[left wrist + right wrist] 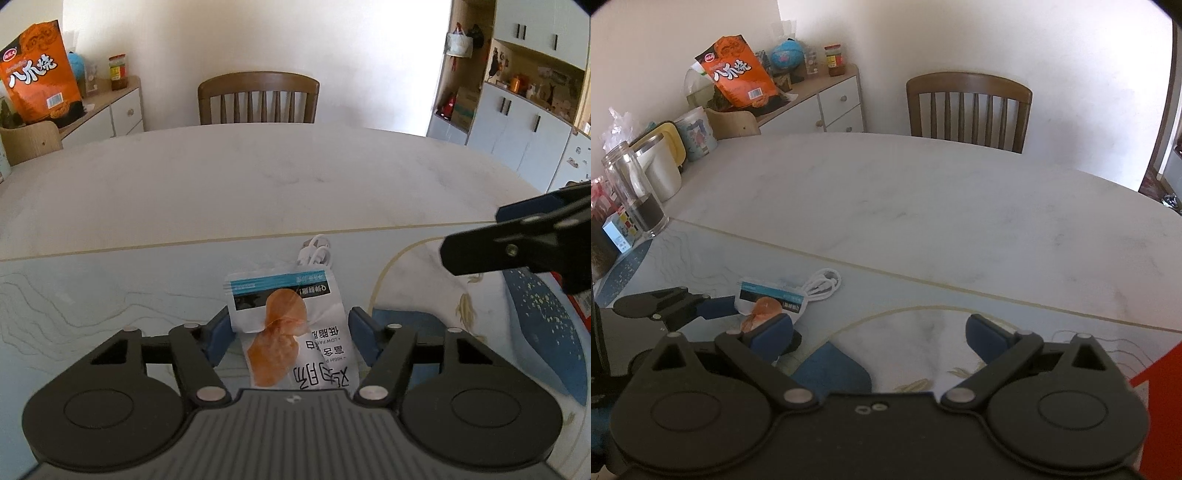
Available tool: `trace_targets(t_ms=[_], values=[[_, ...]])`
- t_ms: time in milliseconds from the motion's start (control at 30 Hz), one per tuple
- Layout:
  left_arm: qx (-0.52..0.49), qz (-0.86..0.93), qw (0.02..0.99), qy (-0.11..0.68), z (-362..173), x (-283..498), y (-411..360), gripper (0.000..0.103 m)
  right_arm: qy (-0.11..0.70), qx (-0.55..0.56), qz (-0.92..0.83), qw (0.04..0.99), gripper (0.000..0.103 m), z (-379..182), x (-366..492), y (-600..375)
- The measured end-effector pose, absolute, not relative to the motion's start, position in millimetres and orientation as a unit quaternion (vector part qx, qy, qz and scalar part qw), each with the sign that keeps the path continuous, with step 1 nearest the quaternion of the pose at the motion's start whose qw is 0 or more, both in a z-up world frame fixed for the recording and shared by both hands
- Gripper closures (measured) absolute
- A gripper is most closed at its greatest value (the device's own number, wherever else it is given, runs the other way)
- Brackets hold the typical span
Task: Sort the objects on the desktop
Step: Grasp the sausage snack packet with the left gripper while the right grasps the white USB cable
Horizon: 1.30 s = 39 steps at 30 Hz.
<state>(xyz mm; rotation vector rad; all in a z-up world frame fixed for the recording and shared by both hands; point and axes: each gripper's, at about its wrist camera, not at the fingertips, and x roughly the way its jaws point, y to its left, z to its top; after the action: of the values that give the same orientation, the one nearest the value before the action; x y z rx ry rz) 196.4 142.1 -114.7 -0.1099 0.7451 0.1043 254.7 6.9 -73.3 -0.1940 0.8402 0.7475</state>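
A white snack packet (291, 332) with an orange food picture lies on the pale blue mat (92, 295) between my left gripper's (290, 332) blue pads. The jaws stand open on either side of it, close to its edges. A coiled white cable (316, 254) lies just beyond the packet. My right gripper (879, 336) is open and empty above the mat's white and blue pattern, to the right of the packet (768, 299). It shows at the right edge of the left wrist view (517, 240). The cable also shows in the right wrist view (823, 282).
A wooden chair (258, 98) stands behind the white table (277, 177). An orange snack bag (738, 74) stands far left on a sideboard. A glass jar (631, 192), a kettle (661, 162) and small boxes crowd the table's left edge. A red object (1160, 406) sits at right.
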Motion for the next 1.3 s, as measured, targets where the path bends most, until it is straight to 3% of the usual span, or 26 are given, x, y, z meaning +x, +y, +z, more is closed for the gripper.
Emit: trace_targets(t_ms=[1300], values=[[-0.109,0.103,0.927,0.343,-114.6,145.1,211.9,0.039,0.359,-0.182,0.432,0.807,0.000,-130.5,260.0,104.5]])
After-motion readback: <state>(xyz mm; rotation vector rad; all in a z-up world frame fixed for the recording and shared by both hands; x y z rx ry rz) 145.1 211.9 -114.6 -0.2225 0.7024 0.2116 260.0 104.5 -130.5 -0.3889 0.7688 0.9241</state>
